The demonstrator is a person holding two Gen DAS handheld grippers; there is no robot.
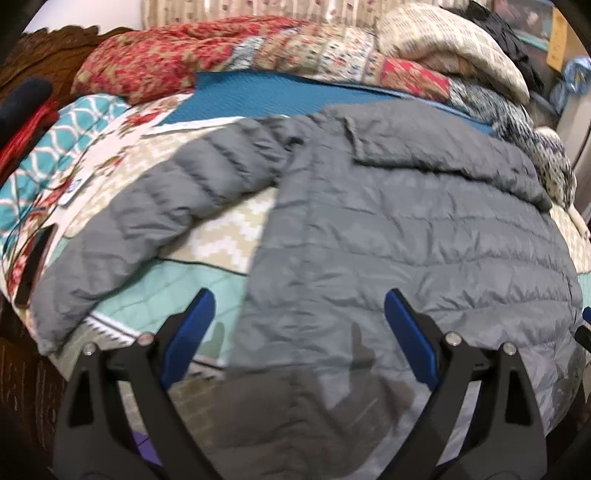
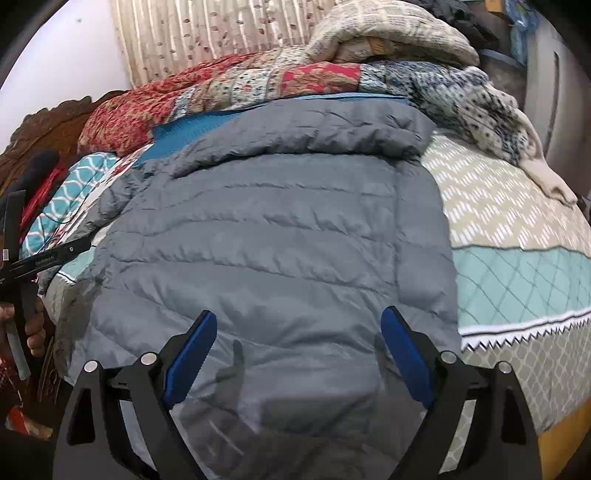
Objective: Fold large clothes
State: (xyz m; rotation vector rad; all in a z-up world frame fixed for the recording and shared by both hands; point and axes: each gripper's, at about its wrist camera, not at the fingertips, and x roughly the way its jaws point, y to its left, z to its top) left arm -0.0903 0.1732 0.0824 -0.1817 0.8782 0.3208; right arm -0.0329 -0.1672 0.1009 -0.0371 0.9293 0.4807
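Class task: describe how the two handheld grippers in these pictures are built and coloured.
Both the left gripper and the right gripper look alike: two black angular linkage arms with round silver pivot pins, each ending in a flat blue pad. No cables or sleeves show.

The grey jacket [image 2: 266, 229] is quilted synthetic cloth, puffy, crinkled, with a faint sheen. Under it the bedspread [image 2: 517, 236] is matt printed cotton with stitched quilting. The red patchwork quilt [image 1: 192, 55] looks soft and matt; the cream blanket [image 2: 388, 33] is a coarse, nubbly knit. The headboard [image 1: 55, 55] is carved dark wood, slightly glossy. The left gripper [image 1: 299, 328] and right gripper [image 2: 299, 339] have matt black plastic frames, shiny metal rivets and smooth blue fingers [image 2: 192, 354].
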